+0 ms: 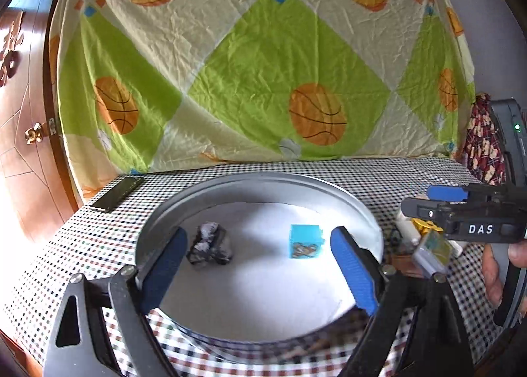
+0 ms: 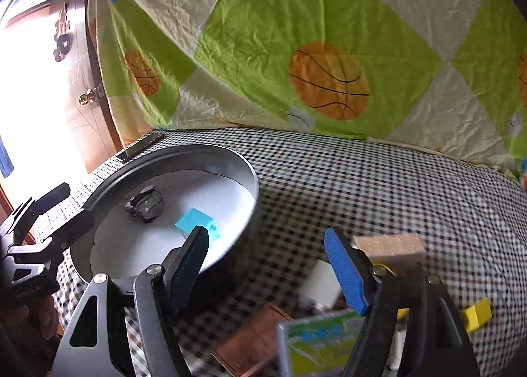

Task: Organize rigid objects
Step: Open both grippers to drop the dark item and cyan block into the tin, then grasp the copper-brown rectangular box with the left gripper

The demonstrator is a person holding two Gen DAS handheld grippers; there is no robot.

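Observation:
A round grey metal tray point(image 1: 346, 194) with a white floor sits on the checked tablecloth. In it lie a dark grey rock-like lump point(image 1: 209, 245) and a cyan cube point(image 1: 305, 241). My left gripper point(image 1: 258, 266) is open and empty over the tray, its fingers either side of both. The tray point(image 2: 184, 149), lump point(image 2: 145, 204) and cube point(image 2: 197, 224) also show in the right wrist view. My right gripper point(image 2: 266, 265) is open and empty above a pile of small objects right of the tray: a wooden block point(image 2: 390, 247), a white block point(image 2: 321, 281), a yellow block point(image 2: 477, 314), a green-and-white box point(image 2: 316, 344).
A dark flat bar point(image 1: 117, 194) lies at the table's far left corner. A basketball-print sheet point(image 1: 263, 57) hangs behind the table. A wooden door point(image 1: 23, 133) stands at left. A brown flat piece point(image 2: 250, 340) lies near the pile. The right gripper point(image 1: 461, 212) appears in the left view, above the pile.

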